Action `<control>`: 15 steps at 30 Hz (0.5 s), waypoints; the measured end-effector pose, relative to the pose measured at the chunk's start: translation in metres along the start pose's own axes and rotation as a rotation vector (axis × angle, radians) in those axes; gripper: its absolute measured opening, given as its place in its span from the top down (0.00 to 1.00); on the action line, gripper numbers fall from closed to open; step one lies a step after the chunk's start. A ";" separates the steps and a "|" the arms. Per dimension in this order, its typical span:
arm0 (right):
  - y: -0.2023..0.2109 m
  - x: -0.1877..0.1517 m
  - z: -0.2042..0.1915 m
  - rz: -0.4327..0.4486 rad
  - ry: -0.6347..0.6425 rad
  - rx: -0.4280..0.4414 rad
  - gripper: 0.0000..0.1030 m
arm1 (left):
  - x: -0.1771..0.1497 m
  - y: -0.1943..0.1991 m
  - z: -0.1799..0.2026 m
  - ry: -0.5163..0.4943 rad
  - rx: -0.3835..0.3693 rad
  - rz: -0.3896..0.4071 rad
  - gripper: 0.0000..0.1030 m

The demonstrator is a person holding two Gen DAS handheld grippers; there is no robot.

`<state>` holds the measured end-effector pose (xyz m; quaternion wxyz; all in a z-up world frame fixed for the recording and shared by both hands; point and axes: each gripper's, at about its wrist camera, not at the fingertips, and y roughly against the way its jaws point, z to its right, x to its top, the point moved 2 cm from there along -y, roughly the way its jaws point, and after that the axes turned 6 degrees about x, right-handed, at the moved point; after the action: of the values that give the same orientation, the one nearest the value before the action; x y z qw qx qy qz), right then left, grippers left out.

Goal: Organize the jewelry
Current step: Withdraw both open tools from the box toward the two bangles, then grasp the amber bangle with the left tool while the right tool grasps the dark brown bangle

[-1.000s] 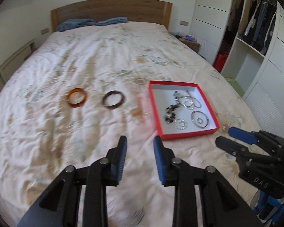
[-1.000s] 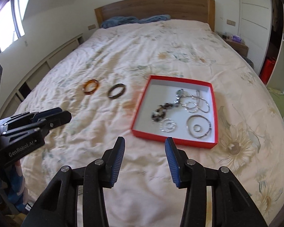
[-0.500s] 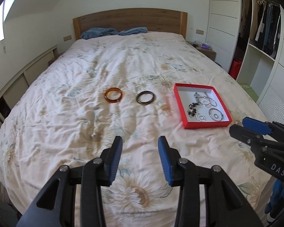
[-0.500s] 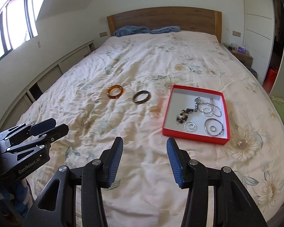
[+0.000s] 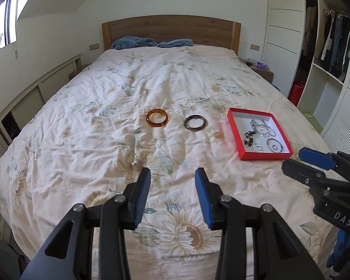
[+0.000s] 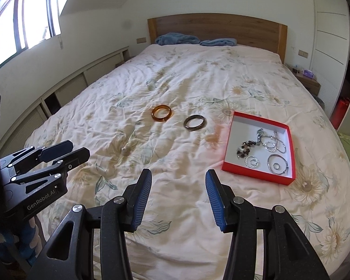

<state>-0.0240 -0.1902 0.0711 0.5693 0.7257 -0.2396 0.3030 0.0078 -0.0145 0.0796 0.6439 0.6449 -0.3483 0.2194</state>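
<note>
An amber bangle [image 5: 158, 118] [image 6: 162, 113] and a dark brown bangle [image 5: 195, 122] [image 6: 194, 122] lie side by side on the floral bedspread. To their right stands a red box [image 5: 263, 156] [image 6: 256, 172] with a white inside, holding a beaded bracelet [image 6: 245, 148], silver chains and silver rings. My left gripper [image 5: 172, 193] is open and empty, near the bed's foot, well short of the bangles. My right gripper [image 6: 178, 196] is open and empty, also near the foot. Each gripper shows at the edge of the other's view.
The bed [image 5: 151, 88] has a wooden headboard [image 5: 170, 32] and blue pillows [image 5: 134, 43]. Low cabinets [image 6: 65, 91] run along the left wall under a window. A nightstand [image 5: 261, 70] and an open wardrobe [image 5: 326, 53] stand on the right.
Both grippers have pulled back and up from the bed. The bangles and the red box look smaller and farther off. Both grippers stay open and empty.
</note>
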 end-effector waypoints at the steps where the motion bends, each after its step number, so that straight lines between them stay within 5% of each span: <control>1: -0.002 0.000 -0.002 -0.006 0.003 0.001 0.54 | 0.000 -0.001 -0.002 0.002 -0.001 -0.002 0.64; 15: -0.050 -0.002 0.005 -0.096 -0.002 0.031 0.54 | -0.005 -0.048 -0.010 0.014 0.011 -0.083 0.64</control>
<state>0.0107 -0.1831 0.0348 0.5715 0.7454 -0.2004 0.2785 0.0410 -0.0070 0.0443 0.6512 0.6609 -0.3154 0.1990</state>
